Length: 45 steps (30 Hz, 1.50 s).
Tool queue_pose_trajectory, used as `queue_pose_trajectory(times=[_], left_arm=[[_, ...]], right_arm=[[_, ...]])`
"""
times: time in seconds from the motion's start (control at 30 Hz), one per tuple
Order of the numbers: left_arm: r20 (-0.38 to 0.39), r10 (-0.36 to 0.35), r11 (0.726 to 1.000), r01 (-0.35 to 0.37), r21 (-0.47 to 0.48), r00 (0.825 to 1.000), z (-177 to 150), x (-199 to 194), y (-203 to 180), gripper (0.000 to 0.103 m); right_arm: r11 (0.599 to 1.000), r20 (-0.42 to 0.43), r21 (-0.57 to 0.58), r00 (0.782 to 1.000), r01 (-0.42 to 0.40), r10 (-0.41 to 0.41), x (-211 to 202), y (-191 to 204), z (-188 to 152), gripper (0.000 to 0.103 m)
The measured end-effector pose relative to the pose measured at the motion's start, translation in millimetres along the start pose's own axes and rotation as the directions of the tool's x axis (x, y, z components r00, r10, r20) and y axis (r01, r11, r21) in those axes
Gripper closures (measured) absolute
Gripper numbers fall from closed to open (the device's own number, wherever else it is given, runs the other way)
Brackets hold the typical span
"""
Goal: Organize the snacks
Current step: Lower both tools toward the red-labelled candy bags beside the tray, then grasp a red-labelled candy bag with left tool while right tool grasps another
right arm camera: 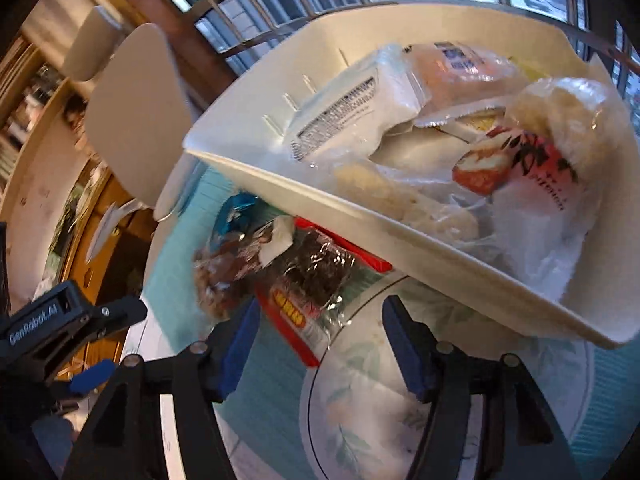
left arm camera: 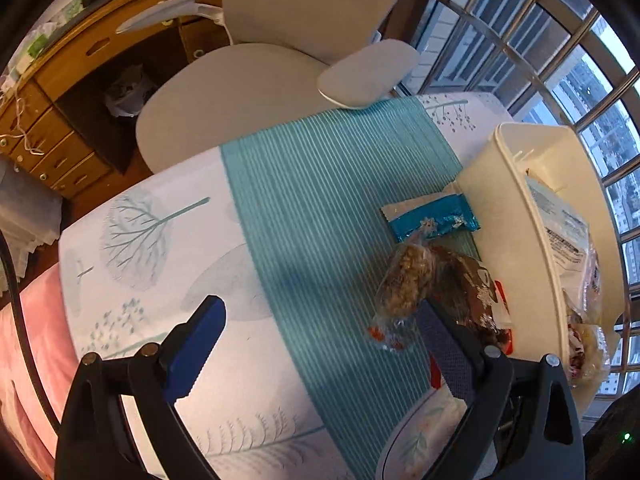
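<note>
Snacks are the worry here, mostly the 3 loose ones we see lying on the teal ribbed placemat (left arm camera: 320, 184) beside the cream plastic bin (left arm camera: 516, 184): a blue foil bar wrapper (left arm camera: 434, 216), a clear crinkly bag of brown nutty clusters (left arm camera: 404, 284) and a red-edged pack of dark chocolate pieces (left arm camera: 476, 292). They overlap and sit tight against the bin wall, so we could easily pinch 2 at once, or snag just a slippery corner of film and have the bag slide out on the lift. Nudging the bin is another risk, since it's already stuffed with white and clear snack packets (right arm camera: 400, 120) that could spill over the low rim.

Left gripper (left arm camera: 316, 344) first: spread wide, nothing between its blue pads, its right finger just over the clear bag's edge. Touching or not, we can't tell.

Right gripper (right arm camera: 316, 348): parted about halfway, empty, hovering over the red-edged pack and the floral plate (right arm camera: 360, 400). No contact that we can make out.
</note>
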<state>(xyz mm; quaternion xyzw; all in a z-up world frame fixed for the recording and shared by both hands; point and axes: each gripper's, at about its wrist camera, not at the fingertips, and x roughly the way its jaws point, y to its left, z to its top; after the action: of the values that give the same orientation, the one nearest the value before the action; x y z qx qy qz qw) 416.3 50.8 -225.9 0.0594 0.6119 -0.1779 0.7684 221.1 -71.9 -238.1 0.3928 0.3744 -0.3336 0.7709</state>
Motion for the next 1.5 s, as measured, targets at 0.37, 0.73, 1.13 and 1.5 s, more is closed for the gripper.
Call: queue_pose_trajectory(times=[0.37,0.73,1.13,1.5], left_arm=[[-0.042,-0.048,0.998,0.05,0.04,0.998,7,35,-17,0.007],[-0.077,-0.09,0.995,0.093,0.034,0.993,11,61,-28,0.01],[-0.034,-0.14,0.988,0.142,0.065,0.99,15,61,-39,0.039],[-0.067,-0.182,0.982,0.184,0.037,0.981,7,58,-44,0.06]], right_arm=[[0.997,0.034,-0.024,0.996,0.08,-0.079,25,15,3,0.037],[0.976,0.091,-0.11,0.979,0.189,-0.18,34,29,2,0.035],[0.978,0.092,-0.173,0.99,0.12,-0.105,30,19,3,0.054],[0.983,0.053,-0.172,0.997,0.065,-0.056,27,13,10,0.071]])
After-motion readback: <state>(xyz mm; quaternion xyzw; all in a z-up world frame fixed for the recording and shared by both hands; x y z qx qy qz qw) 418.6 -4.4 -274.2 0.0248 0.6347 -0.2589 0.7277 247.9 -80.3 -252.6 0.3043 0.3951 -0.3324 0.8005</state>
